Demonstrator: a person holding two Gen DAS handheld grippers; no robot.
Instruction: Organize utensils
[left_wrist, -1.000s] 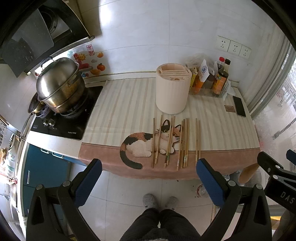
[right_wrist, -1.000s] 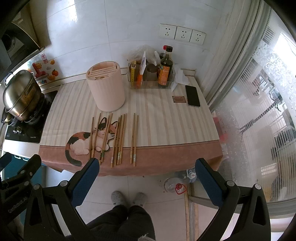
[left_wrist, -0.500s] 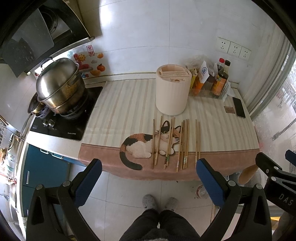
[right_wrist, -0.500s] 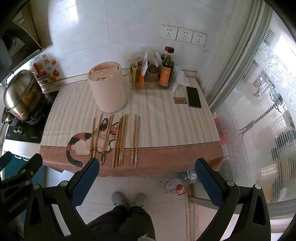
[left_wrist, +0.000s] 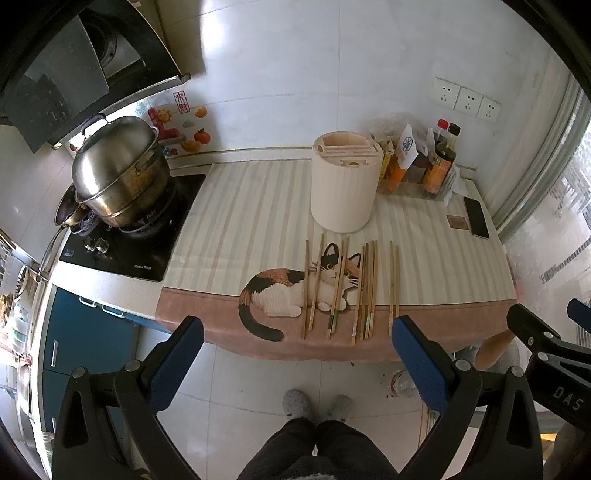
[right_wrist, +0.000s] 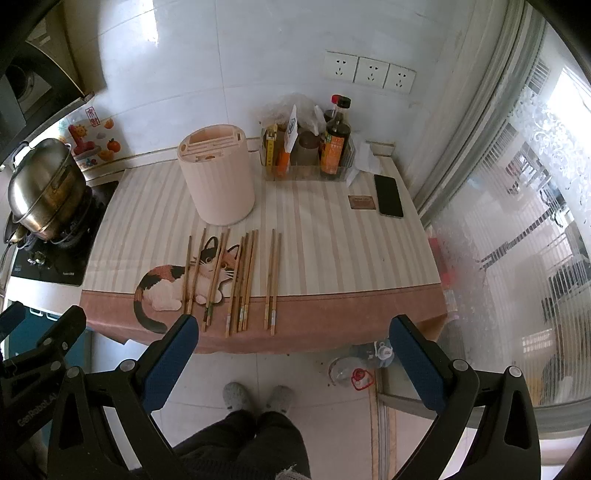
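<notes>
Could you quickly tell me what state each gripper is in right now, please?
Left gripper: open, holding nothing.
Right gripper: open, holding nothing.

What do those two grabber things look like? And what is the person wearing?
Each grabber is a black plastic frame with round bolts and two wide-apart fingers tipped with blue pads. The left gripper and right gripper look alike. White letters mark their sides: "DAS" on the right gripper and "GenRobot.AI" on the left. The person wears dark trousers and fuzzy grey slippers.
</notes>
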